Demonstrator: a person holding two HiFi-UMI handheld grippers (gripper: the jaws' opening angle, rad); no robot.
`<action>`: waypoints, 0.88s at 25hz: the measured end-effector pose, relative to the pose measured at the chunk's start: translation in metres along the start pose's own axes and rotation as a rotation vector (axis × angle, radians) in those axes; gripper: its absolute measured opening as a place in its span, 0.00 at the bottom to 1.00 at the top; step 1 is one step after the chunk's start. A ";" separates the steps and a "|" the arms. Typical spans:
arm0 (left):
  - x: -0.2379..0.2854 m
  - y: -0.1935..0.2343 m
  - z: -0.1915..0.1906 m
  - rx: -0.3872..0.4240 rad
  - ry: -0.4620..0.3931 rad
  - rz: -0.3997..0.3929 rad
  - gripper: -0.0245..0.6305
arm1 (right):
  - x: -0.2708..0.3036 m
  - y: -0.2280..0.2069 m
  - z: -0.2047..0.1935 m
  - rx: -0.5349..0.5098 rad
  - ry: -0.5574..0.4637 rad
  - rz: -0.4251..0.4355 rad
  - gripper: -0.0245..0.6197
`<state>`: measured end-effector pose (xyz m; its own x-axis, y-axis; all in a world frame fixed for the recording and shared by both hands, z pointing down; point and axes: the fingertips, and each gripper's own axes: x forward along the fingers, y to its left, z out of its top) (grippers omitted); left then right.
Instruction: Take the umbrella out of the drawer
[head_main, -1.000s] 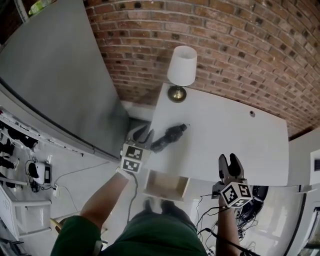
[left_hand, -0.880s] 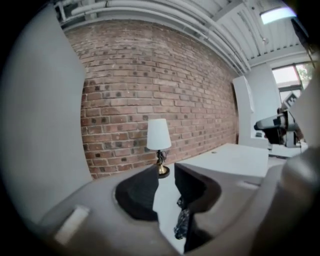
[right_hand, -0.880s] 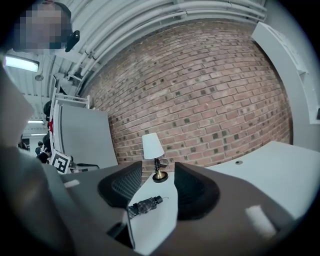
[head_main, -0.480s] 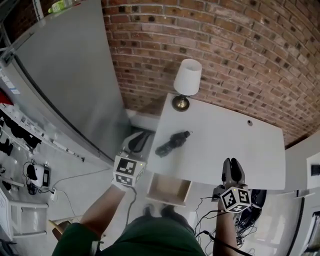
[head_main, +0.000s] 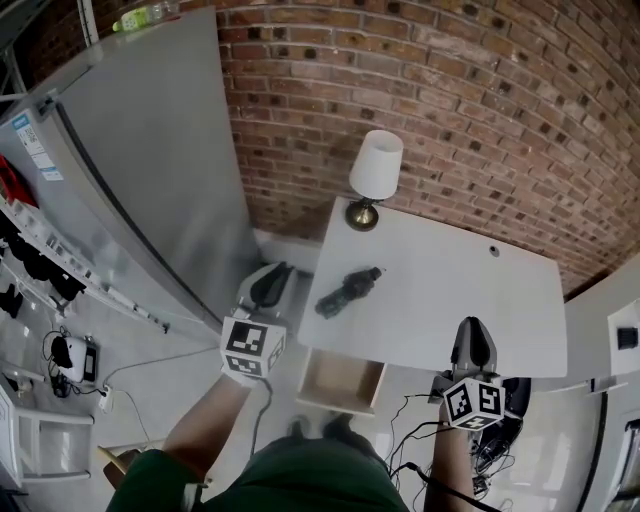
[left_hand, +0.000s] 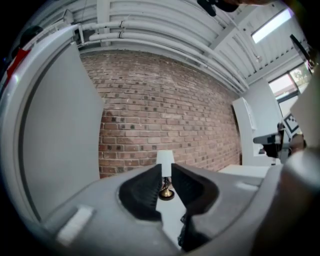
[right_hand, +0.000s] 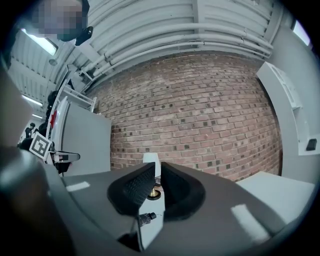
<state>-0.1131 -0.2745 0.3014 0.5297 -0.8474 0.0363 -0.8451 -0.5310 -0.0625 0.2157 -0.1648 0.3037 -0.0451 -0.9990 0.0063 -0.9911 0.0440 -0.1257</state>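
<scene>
We see the black folded umbrella (head_main: 348, 291) lying on the white rectangular tabletop (head_main: 470, 310), left of its centre and clear of the pale open drawer (head_main: 340, 385) below the table's near edge. A white-shaded brass lamp (head_main: 375, 170) stands at the table's upper left corner, before the red brick wall (head_main: 450, 100). A tall grey panel (head_main: 150, 170) fills the upper left. The left gripper (head_main: 274, 278), off the table's left edge, and the right gripper (head_main: 472, 332), at its lower right, have just been closing. Each pair of jaws is almost together, with nothing between.
</scene>
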 end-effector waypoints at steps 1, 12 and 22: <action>-0.003 0.000 0.004 -0.004 -0.010 0.002 0.12 | -0.002 0.003 0.002 -0.016 0.000 0.002 0.09; -0.017 0.006 0.012 -0.003 -0.046 -0.004 0.11 | -0.007 0.020 0.007 -0.071 -0.002 0.031 0.09; -0.013 0.007 0.009 0.004 -0.032 0.012 0.10 | -0.002 0.015 0.003 -0.058 0.013 0.032 0.09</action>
<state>-0.1249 -0.2668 0.2918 0.5216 -0.8532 0.0037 -0.8512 -0.5206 -0.0669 0.2008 -0.1627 0.2991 -0.0785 -0.9968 0.0164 -0.9947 0.0772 -0.0687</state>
